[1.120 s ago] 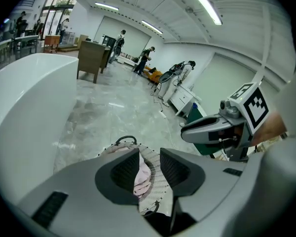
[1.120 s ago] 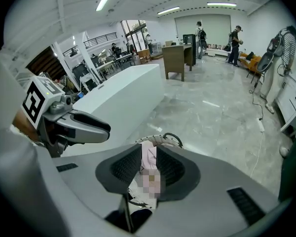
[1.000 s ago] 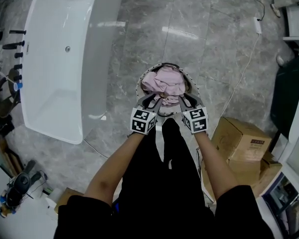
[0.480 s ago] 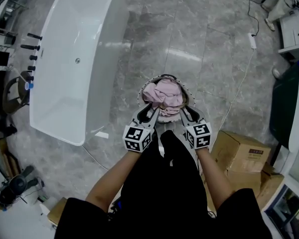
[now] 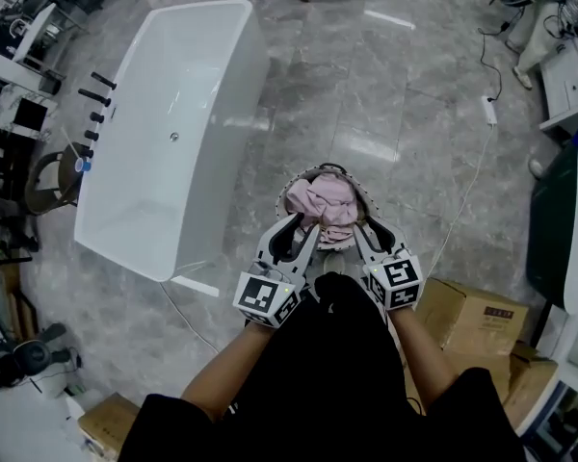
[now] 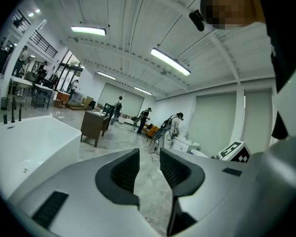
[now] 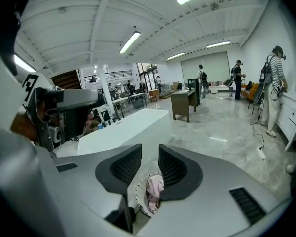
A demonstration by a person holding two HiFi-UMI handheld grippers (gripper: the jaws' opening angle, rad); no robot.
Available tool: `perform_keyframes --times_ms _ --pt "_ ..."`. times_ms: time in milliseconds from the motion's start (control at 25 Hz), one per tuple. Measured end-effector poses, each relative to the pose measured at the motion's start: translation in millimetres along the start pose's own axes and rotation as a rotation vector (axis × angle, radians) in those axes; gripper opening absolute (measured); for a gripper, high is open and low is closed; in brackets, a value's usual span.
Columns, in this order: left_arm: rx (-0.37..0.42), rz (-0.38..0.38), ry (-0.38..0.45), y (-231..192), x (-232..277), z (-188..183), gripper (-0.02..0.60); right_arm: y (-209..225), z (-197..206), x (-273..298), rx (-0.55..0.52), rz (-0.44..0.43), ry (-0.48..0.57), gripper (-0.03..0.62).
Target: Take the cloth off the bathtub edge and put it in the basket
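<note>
Grey jaws on the left gripper point(image 6: 149, 161) stand a narrow gap apart, nothing between them. Right gripper point(image 7: 150, 158) is the same: narrow gap, empty, with the basket showing below its tips. In the head view both sit over the near rim of the round basket point(image 5: 367, 200) on the marble floor. Pink cloth point(image 5: 320, 200) is bunched inside the basket; neither gripper holds it. Cardboard box point(image 5: 474, 308) right of the person. White bathtub point(image 5: 173, 147) further left, well apart from the basket.

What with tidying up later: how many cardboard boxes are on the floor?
3. One box lies right of the person, a second beside it nearer the right edge, a third at lower left. Others may be hidden.
</note>
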State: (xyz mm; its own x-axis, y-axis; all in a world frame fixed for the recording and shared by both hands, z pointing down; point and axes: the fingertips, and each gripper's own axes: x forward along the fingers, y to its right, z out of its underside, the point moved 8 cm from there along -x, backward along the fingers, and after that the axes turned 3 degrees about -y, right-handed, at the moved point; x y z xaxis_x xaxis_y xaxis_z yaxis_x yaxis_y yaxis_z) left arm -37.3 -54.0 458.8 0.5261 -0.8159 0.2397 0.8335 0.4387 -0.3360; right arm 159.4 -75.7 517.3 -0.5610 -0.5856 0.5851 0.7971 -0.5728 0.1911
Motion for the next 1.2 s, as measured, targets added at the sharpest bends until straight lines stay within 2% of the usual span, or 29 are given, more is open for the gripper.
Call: perform_keyframes --times_ms 120,200,360,480,560,680,760,880,1000,1120,1200 --pt "-0.04 0.008 0.058 6.2 -28.0 -16.3 0.132 -16.3 -24.2 -28.6 -0.009 0.013 0.072 0.104" --pt "-0.04 0.012 0.083 5.6 -47.1 -24.8 0.088 -32.8 -40.0 -44.8 -0.012 0.025 0.112 0.103" --pt "-0.004 0.02 0.051 -11.9 -75.9 -37.7 0.017 -72.1 -57.3 -54.9 -0.049 0.04 0.166 0.104" --pt "-0.01 0.066 0.067 -38.8 -98.4 -54.7 0.015 -102.9 -53.2 -56.6 -0.013 0.068 0.193 0.103" --pt "0.007 0.065 0.071 -63.4 -114.1 -70.8 0.014 -125.3 -56.6 -54.3 -0.002 0.089 0.231 0.103" --pt "0.022 0.062 0.041 -95.9 -131.7 -81.0 0.014 -156.4 -71.1 -43.2 -0.051 0.148 0.283 0.085" --pt "0.056 0.082 0.014 -106.5 -140.1 -78.2 0.014 -172.3 -76.5 -37.8 -0.033 0.182 0.314 0.067" --pt "0.079 0.118 -0.002 -109.6 -146.2 -76.7 0.014 -191.2 -83.9 -36.0 0.007 0.214 0.339 0.042" --pt "0.075 0.144 0.014 -101.4 -145.4 -80.6 0.014 -210.2 -95.5 -41.1 -0.047 0.249 0.33 0.031" --pt "0.05 0.182 0.015 -91.7 -142.0 -82.2 0.014 -220.4 -102.0 -52.3 -0.042 0.25 0.351 0.031" --pt "0.064 0.196 0.006 -87.8 -142.9 -81.1 0.014 -224.4 -102.1 -58.2 -0.052 0.259 0.362 0.031"
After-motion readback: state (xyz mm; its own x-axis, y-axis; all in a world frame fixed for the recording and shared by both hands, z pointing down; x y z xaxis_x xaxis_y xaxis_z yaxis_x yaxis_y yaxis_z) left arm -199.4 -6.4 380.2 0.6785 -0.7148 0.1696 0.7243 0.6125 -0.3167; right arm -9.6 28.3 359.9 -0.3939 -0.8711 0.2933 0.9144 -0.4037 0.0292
